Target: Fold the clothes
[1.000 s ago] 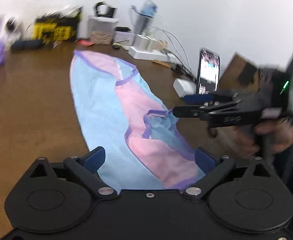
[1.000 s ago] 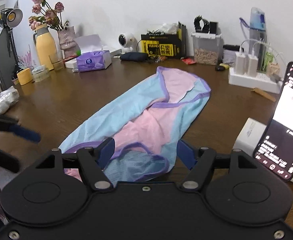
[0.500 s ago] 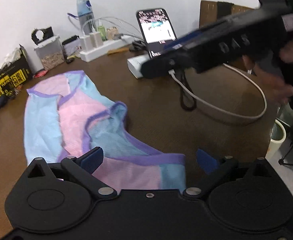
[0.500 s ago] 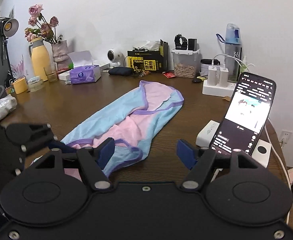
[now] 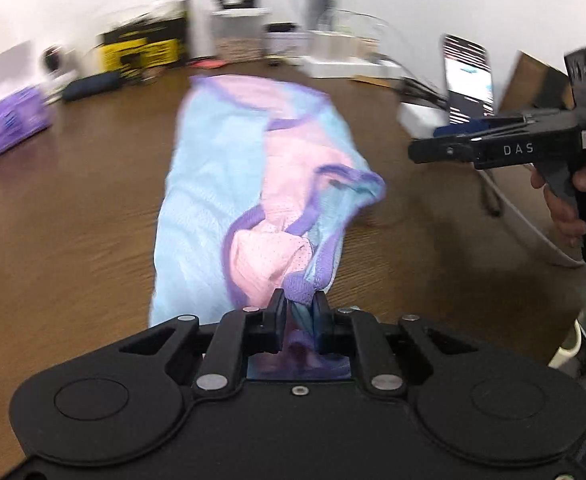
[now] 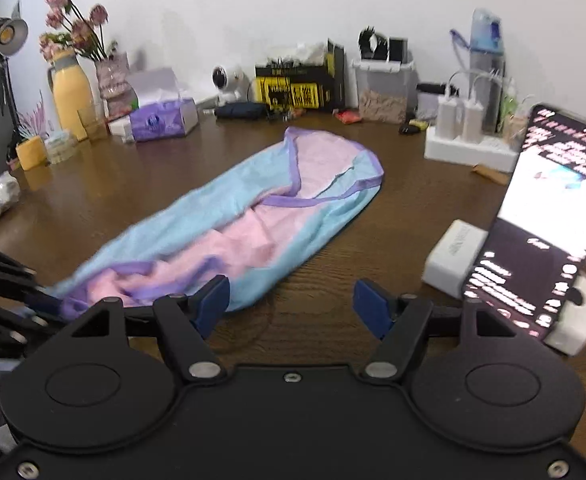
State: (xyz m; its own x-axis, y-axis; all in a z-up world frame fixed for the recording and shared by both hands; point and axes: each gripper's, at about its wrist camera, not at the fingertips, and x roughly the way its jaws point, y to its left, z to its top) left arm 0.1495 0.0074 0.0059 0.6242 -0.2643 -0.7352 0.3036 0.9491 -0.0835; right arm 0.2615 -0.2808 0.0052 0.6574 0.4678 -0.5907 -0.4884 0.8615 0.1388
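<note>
garment (image 6: pixel 229 216), blue and pink mesh with purple trim, lies long across the worktop (image 6: pixel 373 292), near end bunched. left gripper (image 5: pixel 297 307) has its jaws pinched on the purple hem at that end. right gripper (image 6: pixel 289 300) hangs over bare wood beside the cloth, jaws spread, holding nothing. judgement: to fold cleanly, lift the hem level, keep the layers together, and carry it toward the far end without dragging.

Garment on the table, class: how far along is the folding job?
Done: the garment lies folded lengthwise into a long strip on the table. In hand: the left gripper pinches its near purple-trimmed end. Left: the crosswise fold; the right gripper is open, holding nothing.
</note>
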